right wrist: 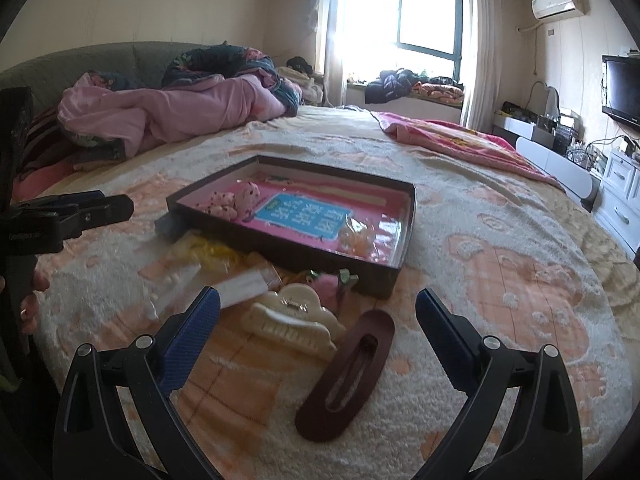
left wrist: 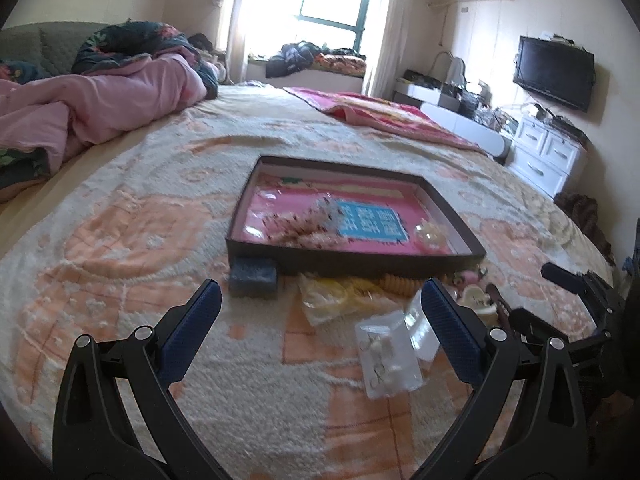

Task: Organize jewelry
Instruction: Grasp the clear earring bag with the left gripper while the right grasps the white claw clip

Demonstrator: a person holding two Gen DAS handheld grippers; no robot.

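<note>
Both grippers hover over the bed [left wrist: 120,208], fingers wide apart, nothing held. Left gripper [left wrist: 320,312] sits at bottom of its frame; betw. its fingers, lower centre-right, a clear packet of earrings [left wrist: 386,360] lies on the blanket, just beside the right blue pad [left wrist: 452,332]. Above it, a yellowish bag [left wrist: 328,294] and a dark blue sponge block [left wrist: 253,278] touching the tray's near wall. Tray [left wrist: 352,260] is mid-frame w/ pink lining, holding pink speckled scrunchies [left wrist: 304,232].

Right gripper [right wrist: 318,312]: betw. its fingers, a cream claw clip [right wrist: 294,320] and a brown oval hair clip [right wrist: 346,372], side by side at lower centre. Pink fuzzy clip [right wrist: 330,284] lies near the tray's [right wrist: 376,276] front corner.
</note>
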